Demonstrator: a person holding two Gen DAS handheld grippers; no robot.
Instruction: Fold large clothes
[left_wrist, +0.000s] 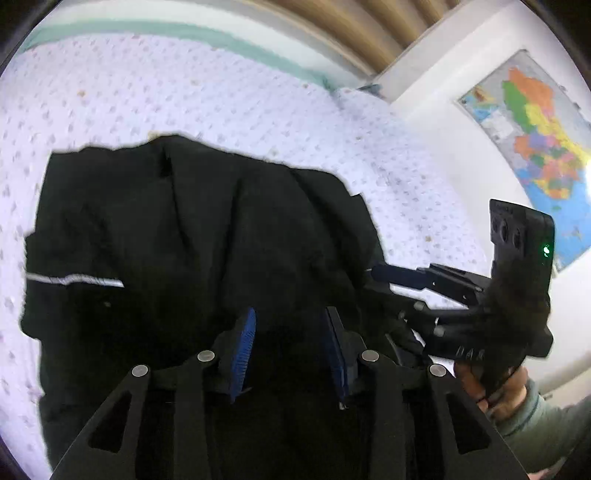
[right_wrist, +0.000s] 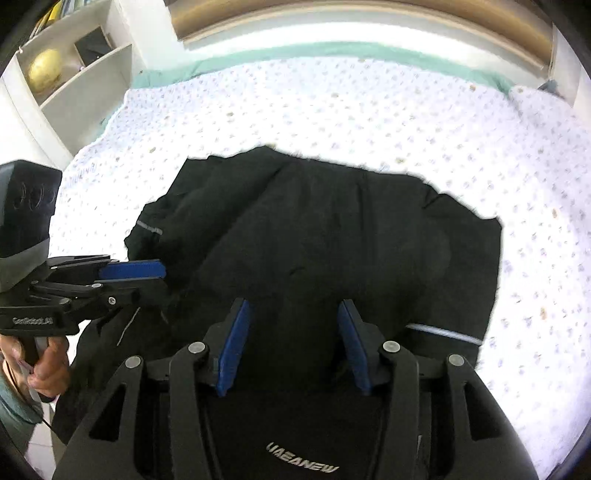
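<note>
A large black garment (left_wrist: 192, 236) with thin reflective stripes lies bunched on a white dotted bedspread (left_wrist: 221, 92); it also shows in the right wrist view (right_wrist: 332, 236). My left gripper (left_wrist: 290, 325) is open, its blue pads (left_wrist: 243, 347) spread over the near part of the garment. My right gripper (right_wrist: 293, 317) is open too, above the garment's near edge. In the left wrist view the right gripper (left_wrist: 384, 275) reaches in from the right at the garment's side. In the right wrist view the left gripper (right_wrist: 155, 275) reaches in from the left at the garment's edge.
A white shelf unit (right_wrist: 74, 74) with a gold ball stands left of the bed. A coloured map (left_wrist: 535, 140) hangs on the white wall at right. A teal sheet edge (right_wrist: 332, 51) and wooden headboard run along the far side.
</note>
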